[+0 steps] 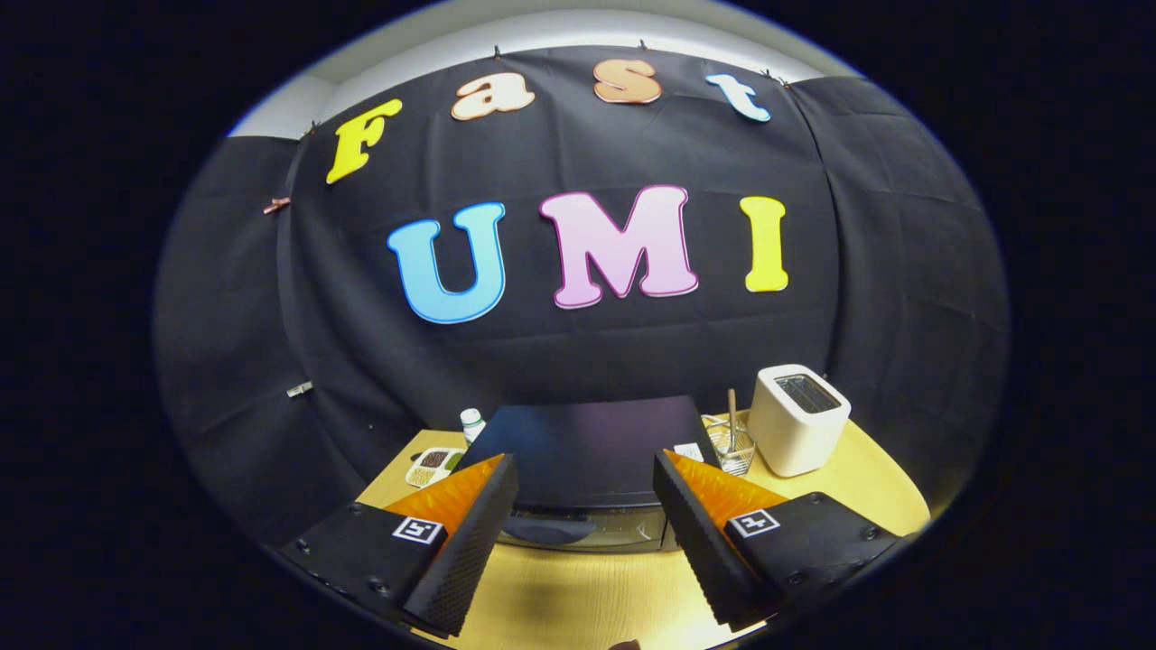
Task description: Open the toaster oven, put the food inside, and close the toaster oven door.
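Note:
A black toaster oven (587, 451) sits on the wooden table (578, 596), seen from above and in front. Its flat dark top shows, and below it the upper strip of the glass door with a dark handle (546, 529). The door looks closed. My gripper (585, 478) hovers above the table just in front of the oven, its fingers wide apart and nothing between them. The handle lies low between the two fingers. A small tray of food (435, 464) lies to the left of the oven, beyond the left finger.
A white pop-up toaster (798, 419) stands at the back right of the table. A glass (733, 444) with a wooden stick in it is between the toaster and the oven. A small white bottle (471, 422) stands behind the food tray.

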`<state>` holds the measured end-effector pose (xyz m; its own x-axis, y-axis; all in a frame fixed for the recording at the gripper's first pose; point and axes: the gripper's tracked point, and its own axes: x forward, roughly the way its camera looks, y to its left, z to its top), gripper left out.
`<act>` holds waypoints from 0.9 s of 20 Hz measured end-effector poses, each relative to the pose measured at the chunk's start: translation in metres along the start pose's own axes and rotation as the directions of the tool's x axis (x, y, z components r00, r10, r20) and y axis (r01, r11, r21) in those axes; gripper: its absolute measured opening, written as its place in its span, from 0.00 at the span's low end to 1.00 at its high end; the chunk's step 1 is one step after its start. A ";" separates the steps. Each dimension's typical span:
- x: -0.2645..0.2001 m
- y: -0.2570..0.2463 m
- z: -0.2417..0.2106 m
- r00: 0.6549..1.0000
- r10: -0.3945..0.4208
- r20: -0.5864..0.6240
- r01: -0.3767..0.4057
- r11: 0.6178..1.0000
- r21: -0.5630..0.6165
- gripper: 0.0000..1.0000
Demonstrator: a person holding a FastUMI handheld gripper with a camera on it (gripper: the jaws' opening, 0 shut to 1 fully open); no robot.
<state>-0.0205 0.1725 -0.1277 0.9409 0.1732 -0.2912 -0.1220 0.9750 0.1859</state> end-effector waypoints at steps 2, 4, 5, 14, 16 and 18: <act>-0.011 -0.006 0.022 0.999 0.006 0.046 -0.006 1.000 -0.004 0.99; -0.025 -0.014 0.048 0.994 0.008 0.107 -0.006 1.000 -0.019 0.99; -0.032 -0.019 0.061 0.990 0.008 0.138 -0.004 1.000 -0.023 0.98; -0.088 -0.073 0.148 0.949 0.022 0.315 -0.004 0.998 -0.056 0.98; -0.098 -0.091 0.165 0.937 0.024 0.348 0.005 0.996 -0.084 0.98; -0.106 -0.104 0.175 0.928 0.033 0.371 0.002 0.996 -0.094 0.98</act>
<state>-0.0523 0.0279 0.0481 0.9864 0.1411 0.0837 -0.1490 0.9842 0.0960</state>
